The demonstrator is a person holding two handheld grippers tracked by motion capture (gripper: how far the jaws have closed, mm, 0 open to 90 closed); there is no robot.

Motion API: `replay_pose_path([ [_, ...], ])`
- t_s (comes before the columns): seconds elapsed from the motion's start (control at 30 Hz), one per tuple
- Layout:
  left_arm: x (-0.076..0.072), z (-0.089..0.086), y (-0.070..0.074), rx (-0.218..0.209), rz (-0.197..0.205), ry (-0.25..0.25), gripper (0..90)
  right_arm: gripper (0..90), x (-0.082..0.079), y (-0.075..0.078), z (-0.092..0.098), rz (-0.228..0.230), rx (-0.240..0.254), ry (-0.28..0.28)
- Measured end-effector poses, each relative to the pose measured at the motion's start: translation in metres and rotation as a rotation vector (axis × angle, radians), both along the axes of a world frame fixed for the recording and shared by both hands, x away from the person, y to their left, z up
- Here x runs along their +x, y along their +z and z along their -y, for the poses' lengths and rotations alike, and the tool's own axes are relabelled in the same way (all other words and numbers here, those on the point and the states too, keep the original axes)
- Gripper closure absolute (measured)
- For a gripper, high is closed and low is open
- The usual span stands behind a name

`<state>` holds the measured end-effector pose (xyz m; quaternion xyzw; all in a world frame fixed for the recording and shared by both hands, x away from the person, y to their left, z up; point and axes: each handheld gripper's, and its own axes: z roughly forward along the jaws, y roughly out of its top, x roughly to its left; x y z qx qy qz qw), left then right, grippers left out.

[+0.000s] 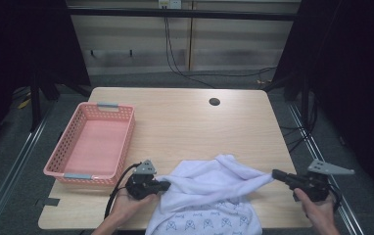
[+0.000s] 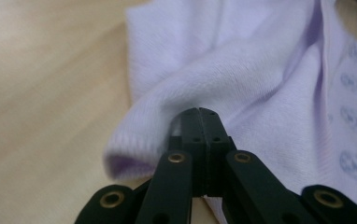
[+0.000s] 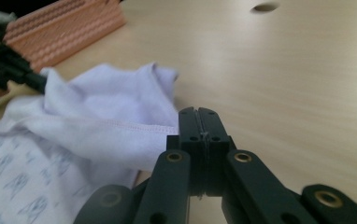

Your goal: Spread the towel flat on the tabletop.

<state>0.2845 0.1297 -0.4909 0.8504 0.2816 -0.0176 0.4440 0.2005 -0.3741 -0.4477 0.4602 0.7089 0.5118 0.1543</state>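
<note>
White garment (image 1: pixel 209 193) lies crumpled on the tabletop (image 1: pixel 185 117), stretched left to right. Left gripper (image 1: pixel 164 185) and right gripper (image 1: pixel 275 173) fingers each pinch one end.

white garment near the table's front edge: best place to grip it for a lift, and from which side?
Grip the two outer ends of the white garment, each from its own side with jaws level to the table. The fabric bunches into thick folds there, easy to pinch. The left gripper and right gripper are already shut on those ends, and the cloth between them looks pulled fairly straight.
</note>
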Motion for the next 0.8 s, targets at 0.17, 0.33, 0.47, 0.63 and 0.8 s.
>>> replay_pose_path([
  [0.17,0.006,-0.004,0.007,-0.063,-0.007,0.031,89.9,89.9,-0.004,0.009,0.015,0.035,0.01,-0.05],
  [0.33,-0.028,0.004,0.029,-0.115,0.056,-0.126,74.7,89.8,0.0,-0.005,-0.003,-0.004,-0.024,0.008],
  [0.47,-0.049,0.018,0.008,-0.032,0.016,-0.233,68.1,89.8,0.005,-0.006,-0.013,-0.013,-0.035,0.034],
  [0.63,-0.052,0.03,-0.003,0.033,0.005,-0.266,59.9,89.7,0.008,-0.007,-0.019,-0.02,-0.038,0.049],
  [0.8,-0.06,0.035,-0.009,0.031,0.025,-0.265,47.0,89.7,0.013,-0.012,-0.02,-0.039,-0.038,0.056],
])
